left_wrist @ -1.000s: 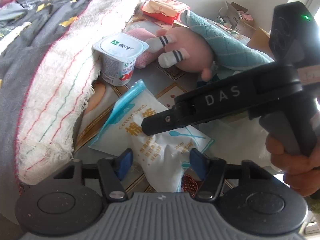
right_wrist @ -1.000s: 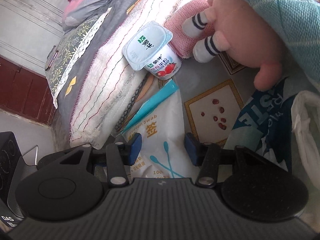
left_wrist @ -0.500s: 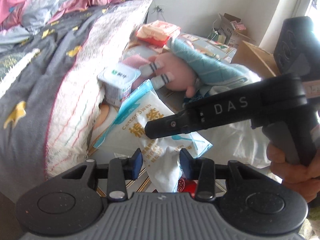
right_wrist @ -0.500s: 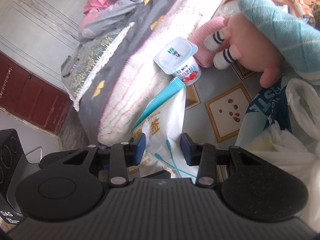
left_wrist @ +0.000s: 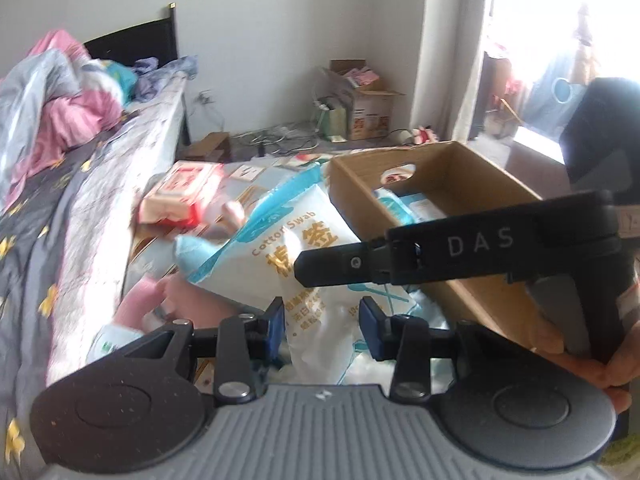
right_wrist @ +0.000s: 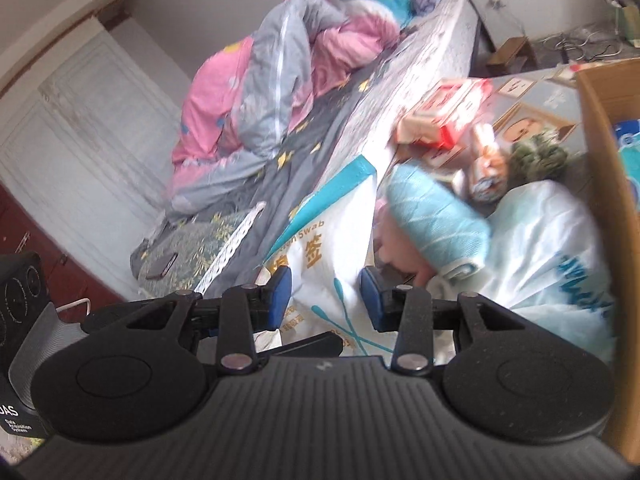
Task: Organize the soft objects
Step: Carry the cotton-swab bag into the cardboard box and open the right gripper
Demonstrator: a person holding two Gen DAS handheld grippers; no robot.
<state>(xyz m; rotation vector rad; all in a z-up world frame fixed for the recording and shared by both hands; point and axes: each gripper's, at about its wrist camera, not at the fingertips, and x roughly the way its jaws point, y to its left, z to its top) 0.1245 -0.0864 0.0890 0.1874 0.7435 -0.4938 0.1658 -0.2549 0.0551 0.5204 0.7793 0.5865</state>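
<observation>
A white and blue cotton swab bag (left_wrist: 280, 256) is lifted off the floor, held at its lower end by both grippers. My left gripper (left_wrist: 323, 326) is shut on its bottom edge. My right gripper (right_wrist: 325, 294) is shut on the same bag (right_wrist: 324, 248); its black body crosses the left wrist view (left_wrist: 460, 248). Below lie a pink plush toy (left_wrist: 188, 304) under a teal cloth (right_wrist: 436, 216), and a pink towel (left_wrist: 132, 312).
An open cardboard box (left_wrist: 472, 176) with packets inside stands right of the bag. A red and white packet (left_wrist: 180, 192) lies by the bed (left_wrist: 80, 200). A white plastic bag (right_wrist: 548, 240) lies beside the box wall (right_wrist: 608, 152). Cartons stand by the far wall.
Both grippers have risen with the cotton swab bag, lifting it off the floor. The yogurt cup has dropped out of clear view, and the cardboard box has come into view.
</observation>
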